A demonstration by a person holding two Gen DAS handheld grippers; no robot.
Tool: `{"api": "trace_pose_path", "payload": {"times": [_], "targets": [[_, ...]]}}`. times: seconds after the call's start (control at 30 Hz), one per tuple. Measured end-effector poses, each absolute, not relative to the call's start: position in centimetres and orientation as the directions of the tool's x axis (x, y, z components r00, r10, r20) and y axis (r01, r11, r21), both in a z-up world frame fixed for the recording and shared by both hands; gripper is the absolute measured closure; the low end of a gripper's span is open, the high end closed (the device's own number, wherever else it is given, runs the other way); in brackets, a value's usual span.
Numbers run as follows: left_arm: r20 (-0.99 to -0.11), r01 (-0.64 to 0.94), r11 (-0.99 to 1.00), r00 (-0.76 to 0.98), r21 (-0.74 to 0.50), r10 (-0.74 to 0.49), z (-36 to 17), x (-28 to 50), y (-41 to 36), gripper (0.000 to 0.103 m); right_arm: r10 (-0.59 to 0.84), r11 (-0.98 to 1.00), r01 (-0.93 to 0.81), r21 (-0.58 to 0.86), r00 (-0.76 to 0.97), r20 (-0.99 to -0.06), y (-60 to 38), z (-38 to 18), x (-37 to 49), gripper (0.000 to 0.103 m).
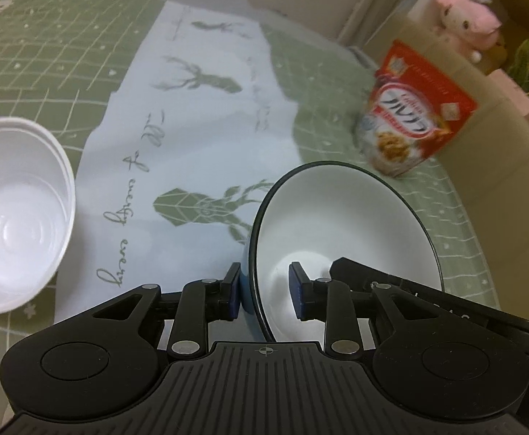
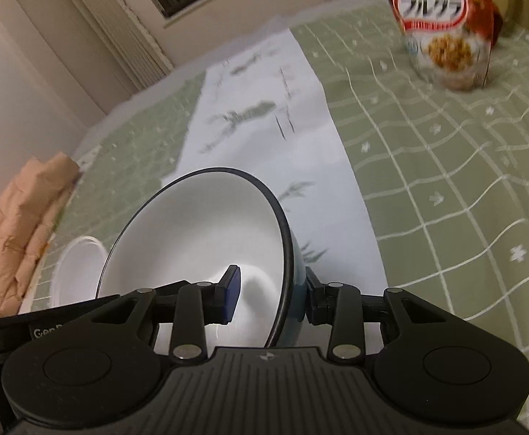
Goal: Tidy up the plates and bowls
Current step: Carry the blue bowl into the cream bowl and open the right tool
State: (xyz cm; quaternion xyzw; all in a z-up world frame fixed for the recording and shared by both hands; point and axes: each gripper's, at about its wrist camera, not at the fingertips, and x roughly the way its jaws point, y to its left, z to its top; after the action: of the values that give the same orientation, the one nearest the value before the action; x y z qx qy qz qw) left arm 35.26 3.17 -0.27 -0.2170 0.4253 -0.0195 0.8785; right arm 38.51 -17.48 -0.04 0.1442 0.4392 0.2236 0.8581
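A bowl [image 1: 337, 217], white inside with a dark rim and a blue outside, hangs tilted above the table between both grippers. My left gripper [image 1: 264, 290] straddles its near left wall, with one pad on the blue outside and the other inside. In the right wrist view the same bowl [image 2: 199, 224] has my right gripper [image 2: 273, 290] shut across its right wall in the same way. A white plastic bowl [image 1: 14, 210] stands on the table to the left, also seen as the plastic bowl [image 2: 75, 268] in the right wrist view.
A white runner [image 1: 199, 108] with deer prints lies along the green checked tablecloth [image 1: 46, 54]. A red cereal bag [image 1: 416, 108] stands at the far right. A pink plush toy [image 1: 463, 18] sits behind the table. Tan crumpled material [image 2: 21, 224] lies at the table's left edge.
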Motion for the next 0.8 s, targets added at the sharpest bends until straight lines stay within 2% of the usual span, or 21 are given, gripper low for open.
{"api": "trace_pose_path", "payload": {"times": [0.17,0.37,0.7,0.8], "targets": [[-0.74,-0.105,0.906,0.62,-0.409,-0.262,1.1,32.6,1.3,0.072,0.527,0.849,-0.275,0.451,0.516,-0.676,-19.9,2.1,35.6,0.067],[-0.769,-0.052,0.897,0.538,-0.438,-0.345,-0.7,29.5,-1.0,0.072,0.497,0.868,-0.264,0.421,0.497,-0.712,-22.6,1.3,31.9,0.067],[-0.839,-0.063,0.928,0.452,-0.367,-0.301,-4.4,26.6,-2.3,0.072,0.483,0.875,-0.235,0.423,0.392,-0.783,-23.3,-3.8,28.8,0.067],[-0.837,-0.059,0.93,0.46,-0.362,-0.296,-4.5,26.3,-2.0,0.074,0.48,0.877,-0.22,0.427,0.374,-0.793,-23.3,-5.0,28.9,0.067]]}}
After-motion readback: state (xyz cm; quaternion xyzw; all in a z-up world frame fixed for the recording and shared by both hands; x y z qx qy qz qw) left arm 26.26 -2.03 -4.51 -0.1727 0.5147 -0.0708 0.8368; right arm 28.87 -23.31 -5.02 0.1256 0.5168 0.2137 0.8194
